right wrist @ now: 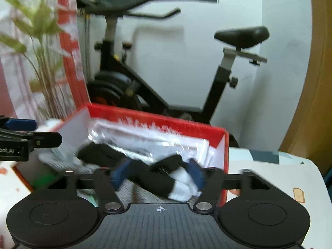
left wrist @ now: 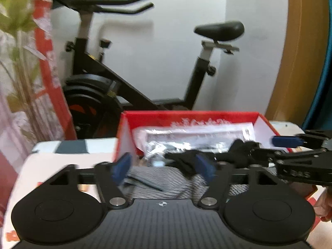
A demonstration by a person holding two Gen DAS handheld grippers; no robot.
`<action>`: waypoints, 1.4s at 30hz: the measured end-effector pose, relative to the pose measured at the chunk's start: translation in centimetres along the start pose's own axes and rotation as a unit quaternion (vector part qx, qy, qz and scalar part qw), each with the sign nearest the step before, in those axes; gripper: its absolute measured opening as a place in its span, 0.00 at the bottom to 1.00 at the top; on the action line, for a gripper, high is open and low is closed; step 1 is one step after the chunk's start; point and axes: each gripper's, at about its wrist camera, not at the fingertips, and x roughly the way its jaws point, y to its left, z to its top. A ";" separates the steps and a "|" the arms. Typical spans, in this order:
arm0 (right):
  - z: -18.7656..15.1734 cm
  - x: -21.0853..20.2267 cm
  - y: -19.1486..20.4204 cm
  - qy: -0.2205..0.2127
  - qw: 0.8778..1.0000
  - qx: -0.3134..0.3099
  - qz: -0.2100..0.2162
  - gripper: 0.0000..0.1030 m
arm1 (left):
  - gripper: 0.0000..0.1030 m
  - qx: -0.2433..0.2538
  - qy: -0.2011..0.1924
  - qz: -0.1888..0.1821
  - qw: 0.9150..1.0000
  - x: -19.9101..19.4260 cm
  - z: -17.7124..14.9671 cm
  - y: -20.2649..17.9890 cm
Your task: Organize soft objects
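Exercise bike (left wrist: 132,66) against a white wall at the back, leafy plant (left wrist: 14,20) to the left, pale patterned surface (left wrist: 68,161) up front carrying an open red box (left wrist: 191,115).

Inside the box: a crinkled clear plastic packet (left wrist: 193,137) at the far wall, a grey knit piece (left wrist: 164,184) along the near side, and a black-and-white sock (right wrist: 176,183) draped over the top, its black length running across toward the left side of the box.

Left hand-held gripper (left wrist: 164,167): released, blue pads spread wide over the grey knit, one pad next to the black fabric, nothing pinched. Right hand-held gripper (right wrist: 157,175): also released, pads either side of the sock's white toe end but not visibly pressing on it. Blur hides whether fabric brushes a pad.

Probably the drop-off of the sock into the box, judging by both sets of open jaws over it.

To finish this well:
- Keep both jaws wide and back out along the fingers, not sideways, so no pad snags the knit or drags the sock over the rim.
- Lift clear only once the fabric hangs free of both pads.
- Check that the white end lies inside the near red wall, not over it.
- Mind the plastic packet; slippery, likely to shift if nudged.
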 end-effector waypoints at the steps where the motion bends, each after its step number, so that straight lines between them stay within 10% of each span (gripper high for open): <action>1: 0.1 -0.9 0.1 -0.011 1.000 0.001 0.004 0.76 | 1.00 -0.003 -0.007 0.007 1.000 -0.8 0.2 0.3; 4: 0.7 -3.7 0.1 -0.040 0.999 0.010 0.017 1.00 | 1.00 -0.017 -0.033 0.034 0.999 -3.7 0.8 1.0; 23: 2.7 -23.9 3.9 -0.118 0.988 0.079 0.052 1.00 | 1.00 0.025 -0.128 0.120 0.984 -23.1 0.5 -3.4; 42: -1.4 -39.9 11.3 -0.162 0.987 -0.001 0.018 1.00 | 1.00 -0.025 -0.206 0.152 0.966 -41.7 -4.5 -6.1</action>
